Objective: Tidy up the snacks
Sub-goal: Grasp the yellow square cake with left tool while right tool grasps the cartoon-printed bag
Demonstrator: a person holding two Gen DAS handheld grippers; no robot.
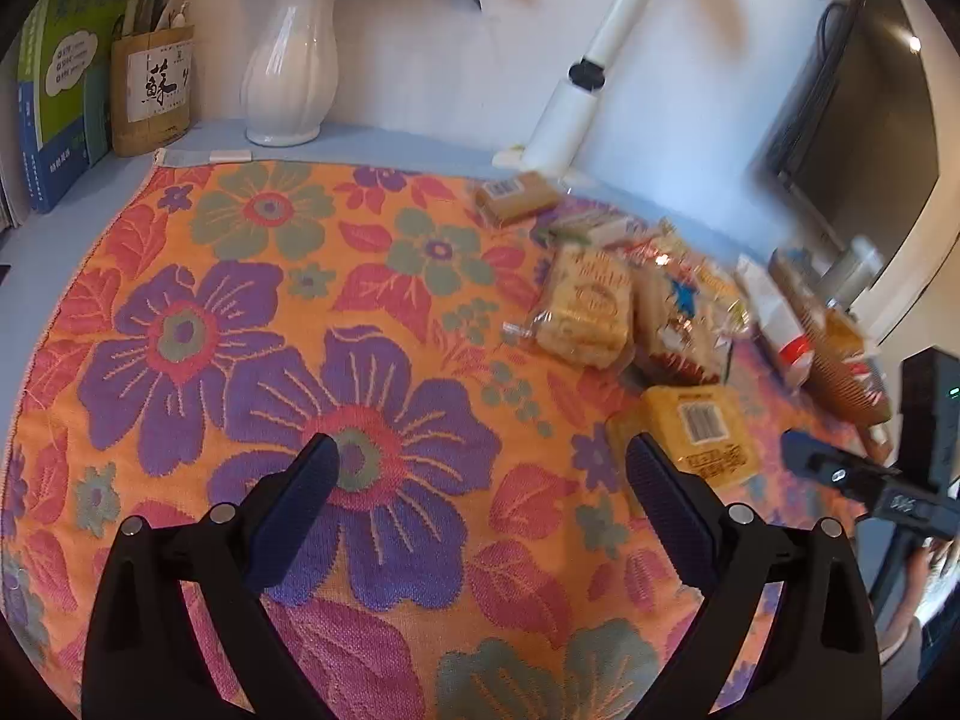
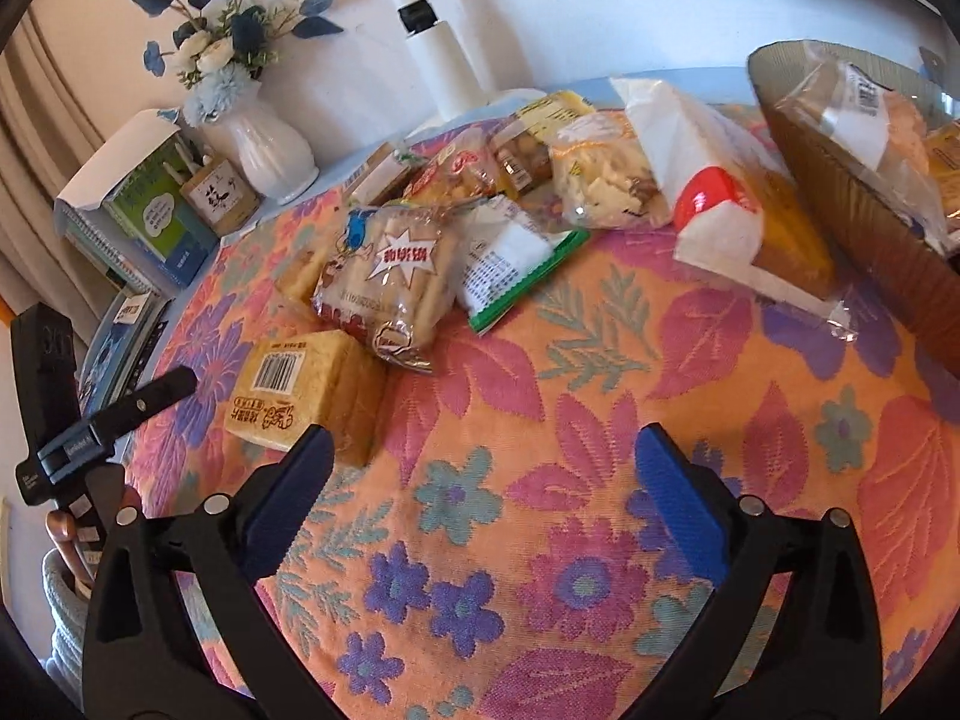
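Note:
Several wrapped snacks lie on a flowered cloth (image 1: 252, 360). A yellow block pack with a barcode (image 1: 696, 432) (image 2: 294, 387) is nearest both grippers. Behind it sit a cracker bag with a red starburst (image 2: 390, 282) (image 1: 684, 318) and a pale biscuit pack (image 1: 591, 306). A white pack with a red dot (image 2: 708, 204) leans beside a brown corrugated basket (image 2: 852, 204) (image 1: 840, 372) that holds bagged snacks. My left gripper (image 1: 480, 468) is open over bare cloth, left of the yellow pack. My right gripper (image 2: 483, 462) is open too, with the yellow pack just beyond its left finger.
A white vase of blue flowers (image 1: 291, 60) (image 2: 270, 150), books (image 1: 54, 90) and a brown pen holder (image 1: 153, 90) stand at the back left. A white lamp arm (image 1: 576, 90) rises behind the snacks. A dark monitor (image 1: 852, 120) fills the right.

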